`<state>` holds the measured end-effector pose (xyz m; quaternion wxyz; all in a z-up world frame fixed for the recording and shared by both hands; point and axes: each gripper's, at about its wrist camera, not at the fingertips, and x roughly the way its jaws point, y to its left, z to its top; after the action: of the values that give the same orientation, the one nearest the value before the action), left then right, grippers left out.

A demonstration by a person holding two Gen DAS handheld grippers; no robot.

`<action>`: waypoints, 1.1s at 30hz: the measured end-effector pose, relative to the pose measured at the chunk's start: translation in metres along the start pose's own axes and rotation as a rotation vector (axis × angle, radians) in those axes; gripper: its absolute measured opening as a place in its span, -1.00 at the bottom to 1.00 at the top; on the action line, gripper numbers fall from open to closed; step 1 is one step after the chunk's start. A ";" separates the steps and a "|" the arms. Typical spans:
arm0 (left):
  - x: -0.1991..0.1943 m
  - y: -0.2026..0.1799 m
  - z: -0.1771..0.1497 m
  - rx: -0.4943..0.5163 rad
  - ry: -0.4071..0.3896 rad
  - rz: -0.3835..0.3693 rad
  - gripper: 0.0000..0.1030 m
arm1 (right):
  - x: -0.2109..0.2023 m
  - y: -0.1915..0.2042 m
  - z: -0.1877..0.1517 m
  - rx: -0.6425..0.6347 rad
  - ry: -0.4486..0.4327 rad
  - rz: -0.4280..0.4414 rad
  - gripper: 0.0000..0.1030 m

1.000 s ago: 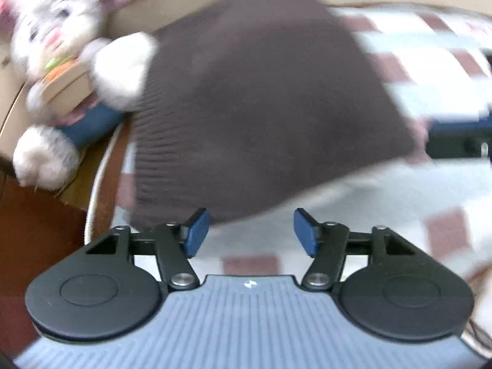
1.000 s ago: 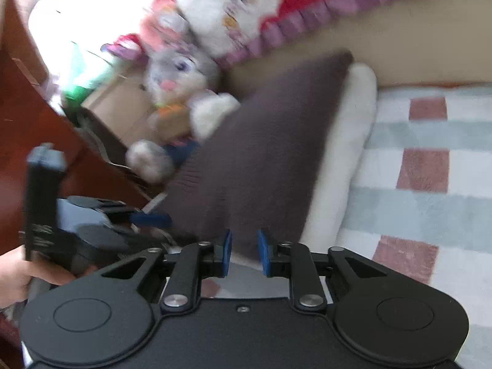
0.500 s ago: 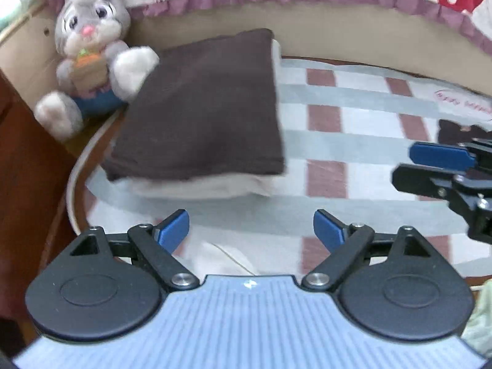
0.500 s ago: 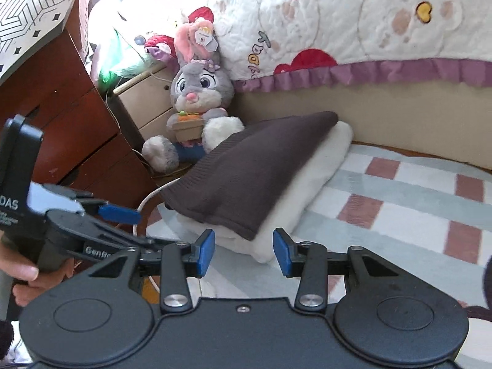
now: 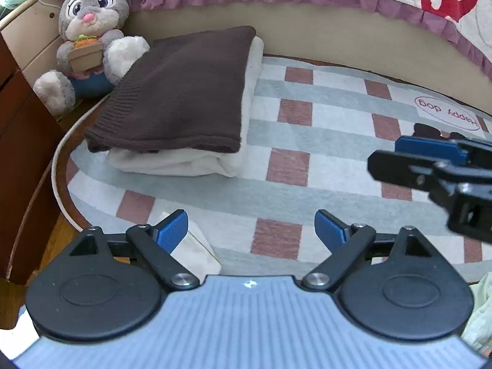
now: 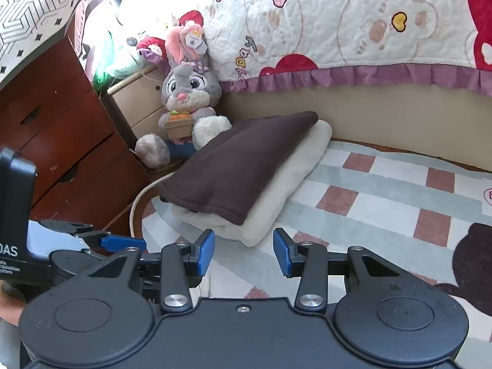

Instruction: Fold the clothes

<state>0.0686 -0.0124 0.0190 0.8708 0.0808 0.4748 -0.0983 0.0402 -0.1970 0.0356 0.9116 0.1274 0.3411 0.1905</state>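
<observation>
A ribbed brown knit sweater point(image 5: 181, 92) lies folded flat atop a plush cream garment point(image 5: 184, 163) on the checked rug point(image 5: 323, 141); left gripper point(image 5: 250, 230) and right gripper point(image 6: 243, 250) hover nearby, jaws released, empty.

A checked rug point(image 5: 323, 141) in grey, white and dull red covers the floor, with brown wooden floor point(image 5: 61, 233) at its left edge. A beige bed base point(image 6: 384, 123) runs behind, under a quilted bedspread point(image 6: 338, 21) with a purple frill. A reddish wooden dresser point(image 6: 61, 147) stands at left (beside a pale nightstand point(image 6: 138, 107)). Bright daylight comes from upper left.
</observation>
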 end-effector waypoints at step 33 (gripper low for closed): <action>-0.005 -0.036 -0.002 0.014 0.003 0.017 0.87 | -0.006 -0.035 -0.006 0.081 -0.019 -0.040 0.14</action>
<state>0.0552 -0.0465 0.0206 0.8703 0.0910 0.4749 -0.0939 0.0417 -0.2302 0.0220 0.9127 0.1590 0.3422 0.1572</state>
